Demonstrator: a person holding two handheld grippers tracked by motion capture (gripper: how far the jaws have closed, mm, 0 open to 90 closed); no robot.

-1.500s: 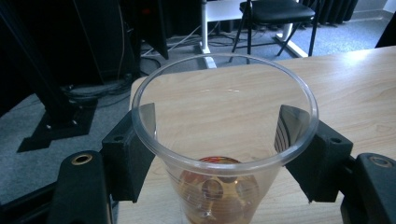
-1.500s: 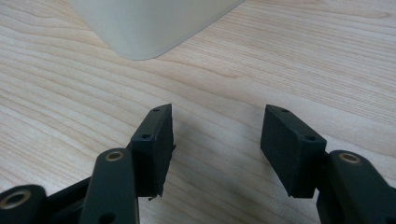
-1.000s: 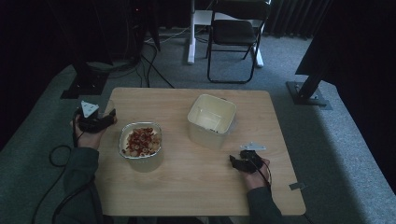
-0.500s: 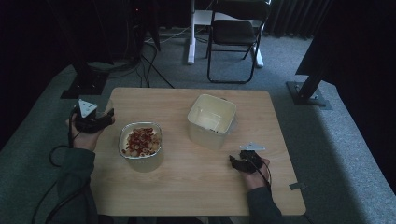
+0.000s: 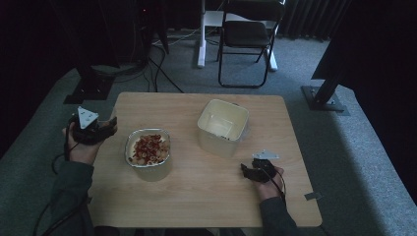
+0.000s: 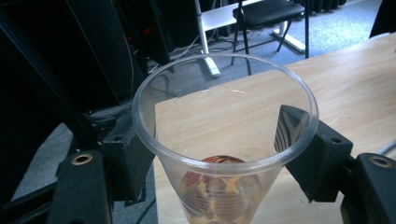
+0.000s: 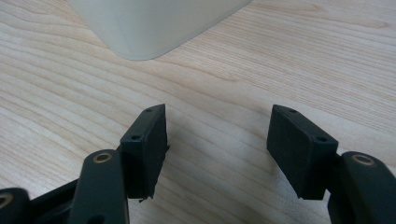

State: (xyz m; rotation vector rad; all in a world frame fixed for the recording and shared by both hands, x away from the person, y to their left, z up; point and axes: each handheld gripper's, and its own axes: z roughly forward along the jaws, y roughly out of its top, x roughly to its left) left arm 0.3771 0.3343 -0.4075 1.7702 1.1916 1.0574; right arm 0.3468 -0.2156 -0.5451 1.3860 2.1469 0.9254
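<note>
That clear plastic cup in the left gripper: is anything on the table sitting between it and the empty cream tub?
Yes. The clear plastic cup is clamped in the left gripper at the table's left edge. The bowl of reddish snack pieces stands on the table between it and the cream tub, so the cup would have to pass over or around the bowl.

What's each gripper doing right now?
Left gripper: shut on the clear plastic cup.
Right gripper: open, jaws just opening, nothing between them.

Upright clear plastic cup point(image 6: 224, 154), reddish rings at its bottom
</note>
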